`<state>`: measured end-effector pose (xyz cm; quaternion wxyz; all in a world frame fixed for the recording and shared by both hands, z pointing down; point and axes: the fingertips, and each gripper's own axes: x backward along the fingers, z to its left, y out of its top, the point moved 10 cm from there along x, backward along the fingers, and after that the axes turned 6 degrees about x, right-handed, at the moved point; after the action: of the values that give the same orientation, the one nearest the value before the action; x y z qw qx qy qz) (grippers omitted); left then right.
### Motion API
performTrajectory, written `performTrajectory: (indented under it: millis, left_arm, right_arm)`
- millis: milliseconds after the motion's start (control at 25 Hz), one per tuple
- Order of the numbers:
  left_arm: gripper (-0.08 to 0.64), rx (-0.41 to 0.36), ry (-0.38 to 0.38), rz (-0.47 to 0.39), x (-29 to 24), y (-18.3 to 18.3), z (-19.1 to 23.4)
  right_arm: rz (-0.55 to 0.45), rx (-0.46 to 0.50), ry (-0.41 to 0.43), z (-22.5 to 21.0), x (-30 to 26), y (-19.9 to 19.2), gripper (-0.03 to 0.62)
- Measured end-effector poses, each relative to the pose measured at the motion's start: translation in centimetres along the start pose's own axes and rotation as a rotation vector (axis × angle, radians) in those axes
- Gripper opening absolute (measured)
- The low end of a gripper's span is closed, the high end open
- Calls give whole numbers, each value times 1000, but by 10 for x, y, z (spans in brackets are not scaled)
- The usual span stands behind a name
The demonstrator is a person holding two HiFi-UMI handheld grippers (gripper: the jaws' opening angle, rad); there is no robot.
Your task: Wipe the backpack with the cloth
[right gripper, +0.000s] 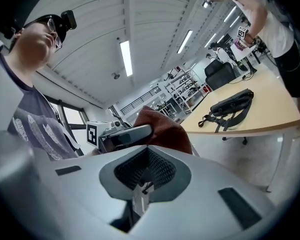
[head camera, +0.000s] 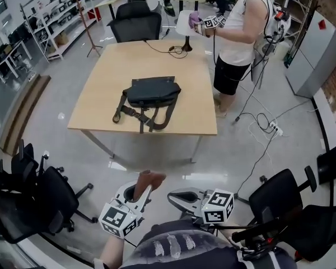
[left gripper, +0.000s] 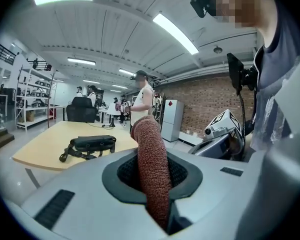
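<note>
A black backpack (head camera: 153, 91) lies flat on the wooden table (head camera: 101, 88), straps trailing toward the near edge; it also shows in the left gripper view (left gripper: 92, 143) and the right gripper view (right gripper: 232, 101). Far short of the table, near my body, my left gripper (head camera: 137, 192) (left gripper: 155, 184) is shut on a rust-brown cloth (head camera: 148, 179) (left gripper: 152, 169) that sticks up out of its jaws. My right gripper (head camera: 182, 198) (right gripper: 142, 184) is just to its right, jaws together with nothing between them. The cloth (right gripper: 165, 129) appears beside it.
Another person (head camera: 241, 32) stands at the table's far right corner holding grippers. A white lamp (head camera: 186, 29) and a cable sit on the far edge. Black office chairs stand at the far end (head camera: 135, 21), my near left (head camera: 39, 200) and near right (head camera: 280, 195). Cables (head camera: 263, 122) lie on the floor.
</note>
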<state>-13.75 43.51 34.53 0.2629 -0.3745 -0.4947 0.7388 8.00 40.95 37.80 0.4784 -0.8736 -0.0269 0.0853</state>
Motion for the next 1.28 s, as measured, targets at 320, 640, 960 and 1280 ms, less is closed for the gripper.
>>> performTrajectory:
  millis: [320, 640, 960, 1280]
  left_arm:
    - [57, -43, -19, 59, -76, 15, -7]
    - [57, -150, -111, 98, -171, 49, 68]
    - [57, -104, -229, 118, -276, 90, 195]
    - [57, -74, -199, 253, -408, 130, 277]
  right_arm:
    - [9, -1, -14, -55, 40, 21, 2]
    - [-9, 12, -121, -133, 32, 60, 2]
    - [-25, -25, -271, -227, -32, 129, 2]
    - [15, 45, -319, -288, -61, 180, 2]
